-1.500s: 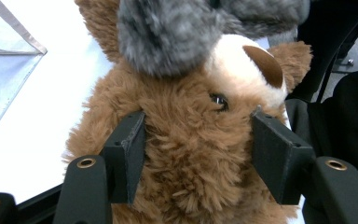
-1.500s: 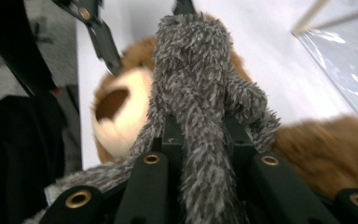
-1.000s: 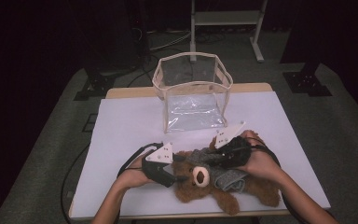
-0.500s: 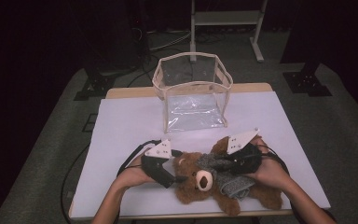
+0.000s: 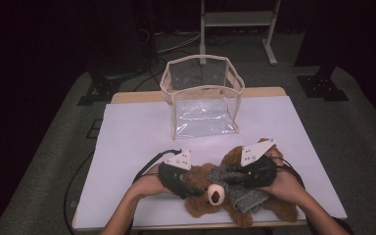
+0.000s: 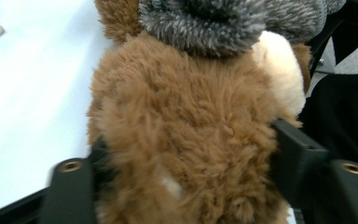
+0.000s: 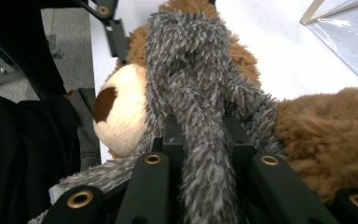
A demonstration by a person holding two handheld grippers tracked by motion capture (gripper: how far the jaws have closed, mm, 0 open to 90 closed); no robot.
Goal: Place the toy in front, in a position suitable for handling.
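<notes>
1. High view puts the teddy bear (image 5: 215,196) at the near edge of the surface (image 5: 137,142), in front of the clear bag (image 5: 203,98) and well apart from it.
2. My left gripper (image 5: 188,188) holds the bear's brown head from the side; in the left gripper view the fur (image 6: 186,135) bulges between the jaws, which have just been closing and now press on it.
3. My right gripper (image 5: 240,177) is pinched nearly shut on the grey scarf (image 7: 200,126) at the bear's neck, a strand of it caught between the jaws.
4. I judge the step to be working the scarf on the bear. To do it well I keep the left hold steady as an anchor and pull the scarf gently along its length, not sideways, so the fabric doesn't slip out or drag the whole bear towards the bag.
5. Count: one bear, one scarf, one clear bag standing open-topped, two grippers.
</notes>
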